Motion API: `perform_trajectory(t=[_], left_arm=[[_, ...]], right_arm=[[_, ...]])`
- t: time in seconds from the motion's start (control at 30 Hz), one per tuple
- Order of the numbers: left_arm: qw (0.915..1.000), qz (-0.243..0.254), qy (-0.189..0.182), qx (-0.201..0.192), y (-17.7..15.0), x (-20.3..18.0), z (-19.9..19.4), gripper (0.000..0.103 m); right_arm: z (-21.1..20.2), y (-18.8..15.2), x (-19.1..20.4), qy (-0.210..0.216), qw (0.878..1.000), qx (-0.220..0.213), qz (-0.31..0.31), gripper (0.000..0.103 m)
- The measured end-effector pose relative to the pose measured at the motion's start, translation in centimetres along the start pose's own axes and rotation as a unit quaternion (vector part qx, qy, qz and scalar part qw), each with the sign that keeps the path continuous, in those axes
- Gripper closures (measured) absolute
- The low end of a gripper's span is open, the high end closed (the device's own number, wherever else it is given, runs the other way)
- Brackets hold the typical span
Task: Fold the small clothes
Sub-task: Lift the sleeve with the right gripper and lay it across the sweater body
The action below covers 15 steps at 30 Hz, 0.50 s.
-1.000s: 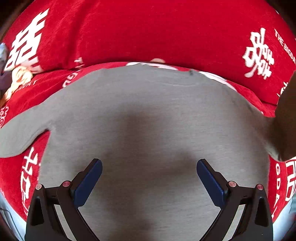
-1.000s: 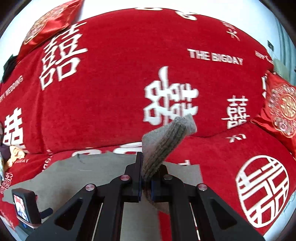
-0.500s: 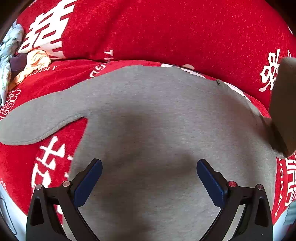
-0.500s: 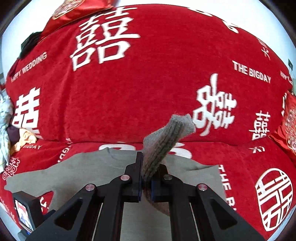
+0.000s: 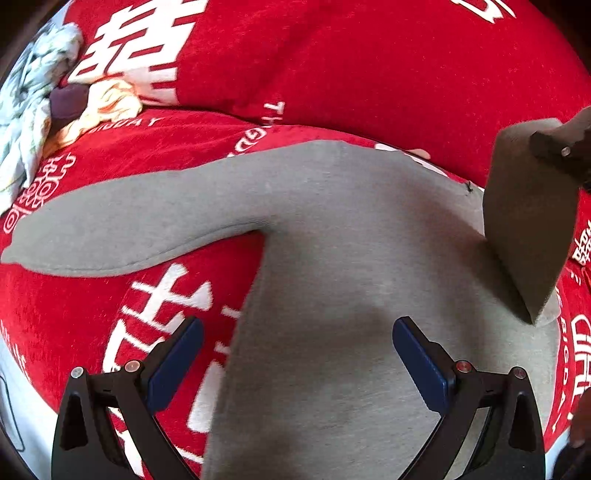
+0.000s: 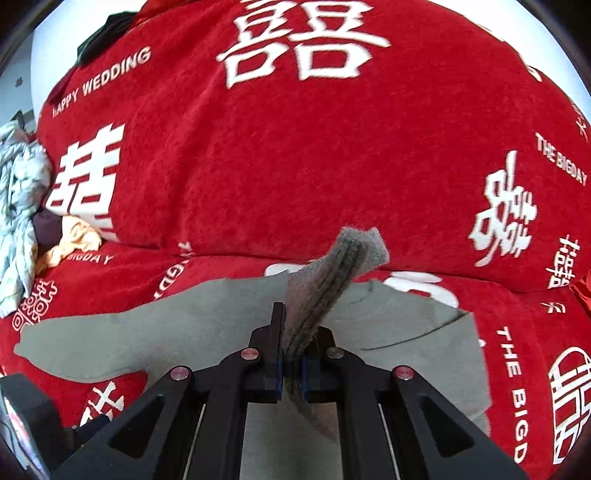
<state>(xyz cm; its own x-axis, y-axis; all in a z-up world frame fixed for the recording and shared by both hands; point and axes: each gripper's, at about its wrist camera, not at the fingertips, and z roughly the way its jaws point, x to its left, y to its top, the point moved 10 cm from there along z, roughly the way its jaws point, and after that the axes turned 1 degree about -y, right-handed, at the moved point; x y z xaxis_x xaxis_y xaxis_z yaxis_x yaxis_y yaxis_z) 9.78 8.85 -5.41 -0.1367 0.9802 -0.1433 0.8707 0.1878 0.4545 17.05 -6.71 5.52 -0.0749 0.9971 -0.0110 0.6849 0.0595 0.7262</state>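
Observation:
A grey sweatshirt [image 5: 351, 258] lies spread flat on the red sofa seat, its left sleeve [image 5: 129, 229] stretched out to the left. My left gripper [image 5: 295, 354] hovers open above the sweatshirt's left side edge, nothing between its blue pads [image 5: 177, 362]. My right gripper [image 6: 295, 332] is shut on the ribbed cuff [image 6: 343, 266] of the right sleeve, which sticks up past the jaws. In the left wrist view that lifted sleeve [image 5: 528, 229] hangs over the sweatshirt's right side beneath the right gripper [image 5: 565, 155].
A red cover [image 6: 295, 166] with white characters drapes the sofa seat and backrest. A heap of other small clothes [image 5: 37, 110] lies at the far left of the seat [image 6: 22, 206]. A dark garment [image 6: 107, 33] rests on top of the backrest.
Both grippers have shifted left over the sofa. The right one has carried the raised sleeve inward over the sweatshirt's body. The outstretched left sleeve now shows fully in the left wrist view.

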Motion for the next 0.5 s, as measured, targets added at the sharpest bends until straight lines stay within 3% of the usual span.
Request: perform_trajectory(t=[0.5], left_arm=[[0.999, -0.044, 0.0, 0.008, -2.0, 3.0, 0.1, 0.001]], right_arm=[[5.6, -5.5, 5.0, 0.007, 0.996, 0.069, -0.047, 0.096]])
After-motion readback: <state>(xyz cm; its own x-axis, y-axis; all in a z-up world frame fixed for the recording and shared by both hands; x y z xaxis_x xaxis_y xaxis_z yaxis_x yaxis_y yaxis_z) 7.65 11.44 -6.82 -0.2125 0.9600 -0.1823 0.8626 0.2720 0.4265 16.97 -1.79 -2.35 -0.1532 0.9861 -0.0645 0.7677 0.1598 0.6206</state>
